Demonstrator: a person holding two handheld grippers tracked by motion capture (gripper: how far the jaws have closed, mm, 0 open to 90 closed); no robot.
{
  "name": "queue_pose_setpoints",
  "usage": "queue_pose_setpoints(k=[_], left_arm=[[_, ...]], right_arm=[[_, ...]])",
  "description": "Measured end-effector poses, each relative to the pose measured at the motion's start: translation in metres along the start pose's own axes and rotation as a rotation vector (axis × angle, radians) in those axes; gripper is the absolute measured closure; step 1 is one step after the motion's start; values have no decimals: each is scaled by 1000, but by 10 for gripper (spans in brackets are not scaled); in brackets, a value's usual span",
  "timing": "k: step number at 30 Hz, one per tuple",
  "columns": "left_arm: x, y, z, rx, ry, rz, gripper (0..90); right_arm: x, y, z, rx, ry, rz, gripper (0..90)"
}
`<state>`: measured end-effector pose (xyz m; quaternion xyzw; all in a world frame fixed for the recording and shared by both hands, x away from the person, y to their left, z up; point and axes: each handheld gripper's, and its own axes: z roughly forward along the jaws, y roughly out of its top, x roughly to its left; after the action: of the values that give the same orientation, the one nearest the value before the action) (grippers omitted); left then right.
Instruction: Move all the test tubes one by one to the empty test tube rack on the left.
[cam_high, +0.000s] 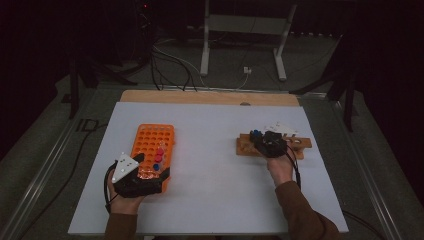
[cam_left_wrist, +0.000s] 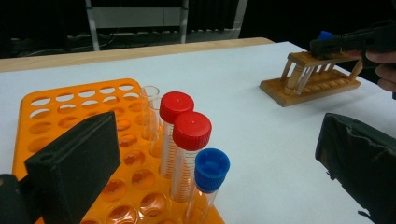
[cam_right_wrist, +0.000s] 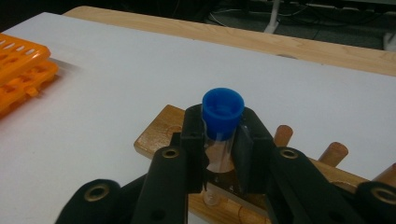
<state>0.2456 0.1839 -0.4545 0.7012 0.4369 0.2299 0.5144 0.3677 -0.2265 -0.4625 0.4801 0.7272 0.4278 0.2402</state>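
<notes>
Left tool (cam_high: 152, 170) held low at near-left, jaws spread wide, nothing between them, hand (cam_high: 124, 202) behind it. Right tool (cam_high: 265, 141) reached further forward, jaws closed tight, right hand (cam_high: 281, 167) behind, sleeve trailing back.

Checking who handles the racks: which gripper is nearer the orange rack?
Left. The left gripper straddles the orange rack's near end; the right gripper is across the table at the wooden rack.

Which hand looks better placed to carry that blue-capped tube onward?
The right. Its tongs are closed on the blue-capped tube over the wooden rack, while the left tongs stand open at the orange rack.
</notes>
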Motion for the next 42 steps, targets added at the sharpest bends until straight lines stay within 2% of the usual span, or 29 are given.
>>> queue_pose_setpoints(k=[9,15,23,29,32,35,37,40,42], left_arm=[[0,0,0,1,3,1,7],[0,0,0,0,7,2,8],[-1,1,-1,-9,19,3,7],[-4,5,-4,-33,29,9,8],[-11,9,-5,-45,35,32,8],[-22,14,-3,-53,15,59,10],[-32,17,0,-52,-7,85,16],[-49,20,9,-41,-57,118,48],[-58,22,17,-15,-84,138,70]], right_arm=[[-1,1,-1,4,11,-7,769],[-1,5,-8,-16,16,-10,769],[-4,17,-27,-59,27,-16,769],[-2,29,-44,-111,34,-25,769],[2,32,-53,-130,39,-37,769],[10,34,-61,-143,93,-40,769],[19,34,-65,-147,148,-42,769],[40,30,-67,-125,224,-89,769],[57,27,-67,-110,285,-114,768]])
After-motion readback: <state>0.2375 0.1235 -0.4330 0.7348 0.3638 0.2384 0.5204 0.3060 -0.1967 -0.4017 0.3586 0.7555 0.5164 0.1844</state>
